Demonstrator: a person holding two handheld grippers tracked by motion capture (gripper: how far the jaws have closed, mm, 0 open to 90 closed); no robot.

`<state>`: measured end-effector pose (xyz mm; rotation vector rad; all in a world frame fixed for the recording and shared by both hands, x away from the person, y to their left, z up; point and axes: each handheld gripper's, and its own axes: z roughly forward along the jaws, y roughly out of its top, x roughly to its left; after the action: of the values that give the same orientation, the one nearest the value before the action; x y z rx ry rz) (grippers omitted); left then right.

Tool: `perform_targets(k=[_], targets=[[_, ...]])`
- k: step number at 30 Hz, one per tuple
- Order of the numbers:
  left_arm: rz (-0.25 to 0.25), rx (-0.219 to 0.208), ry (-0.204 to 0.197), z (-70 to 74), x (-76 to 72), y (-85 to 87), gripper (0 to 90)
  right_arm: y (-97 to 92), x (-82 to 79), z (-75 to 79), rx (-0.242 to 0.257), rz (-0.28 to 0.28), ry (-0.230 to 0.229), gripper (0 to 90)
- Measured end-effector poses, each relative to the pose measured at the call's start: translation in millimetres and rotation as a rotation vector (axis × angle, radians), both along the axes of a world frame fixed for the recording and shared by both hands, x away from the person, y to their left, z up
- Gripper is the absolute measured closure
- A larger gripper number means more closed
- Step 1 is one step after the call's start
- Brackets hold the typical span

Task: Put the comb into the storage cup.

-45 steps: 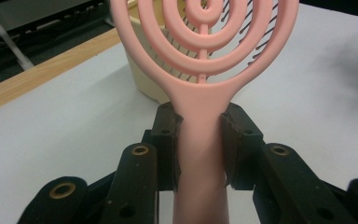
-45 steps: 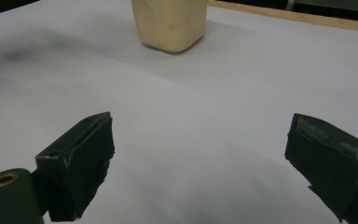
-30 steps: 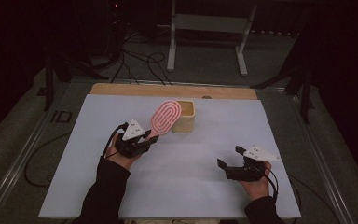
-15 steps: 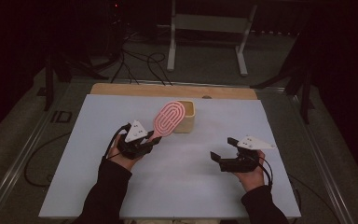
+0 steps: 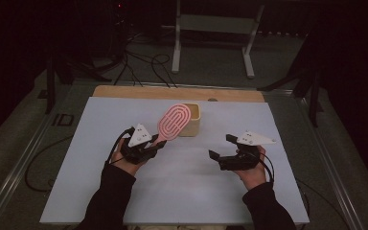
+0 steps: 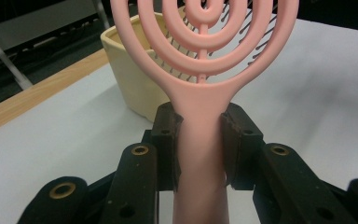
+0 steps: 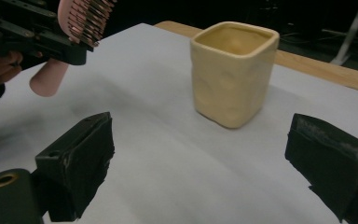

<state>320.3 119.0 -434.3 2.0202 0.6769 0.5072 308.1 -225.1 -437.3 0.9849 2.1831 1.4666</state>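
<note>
while left gripper [image 6: 200,140] fingers [image 6: 168,140] clamp pink brush [image 6: 200,56] handle between them, right gripper [image 7: 200,158] fingers gape, empty.

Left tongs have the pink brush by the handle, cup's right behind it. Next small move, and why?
Probably ease the right tongs forward to the yellow cup and close on it. They stand open and empty, aimed at the cup, while the left tongs grip the pink brush, its head up beside the rim.

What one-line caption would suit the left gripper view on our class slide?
Left tongs clamp the pink hairbrush by its handle, in front of a cream cup.
</note>
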Motion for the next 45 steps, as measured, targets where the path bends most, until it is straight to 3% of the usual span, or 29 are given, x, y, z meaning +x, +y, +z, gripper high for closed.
perform_targets(k=[6,26,39,45], targets=[[0.002,-0.004,0.0,0.8,-0.8,0.3,70.1,5.8,3.1,1.9,0.017,0.019,0.026,7.7],[0.002,-0.006,-0.008,1.5,-1.6,0.7,70.1,40.5,15.2,25.5,-0.015,0.077,0.014,7.7],[0.005,-0.012,-0.017,1.1,-2.4,0.0,70.1,53.6,25.5,37.9,0.041,0.105,0.04,7.7],[0.0,-0.008,-0.019,0.5,-2.9,-1.5,70.1,60.0,28.7,40.7,0.043,0.11,0.047,7.7]])
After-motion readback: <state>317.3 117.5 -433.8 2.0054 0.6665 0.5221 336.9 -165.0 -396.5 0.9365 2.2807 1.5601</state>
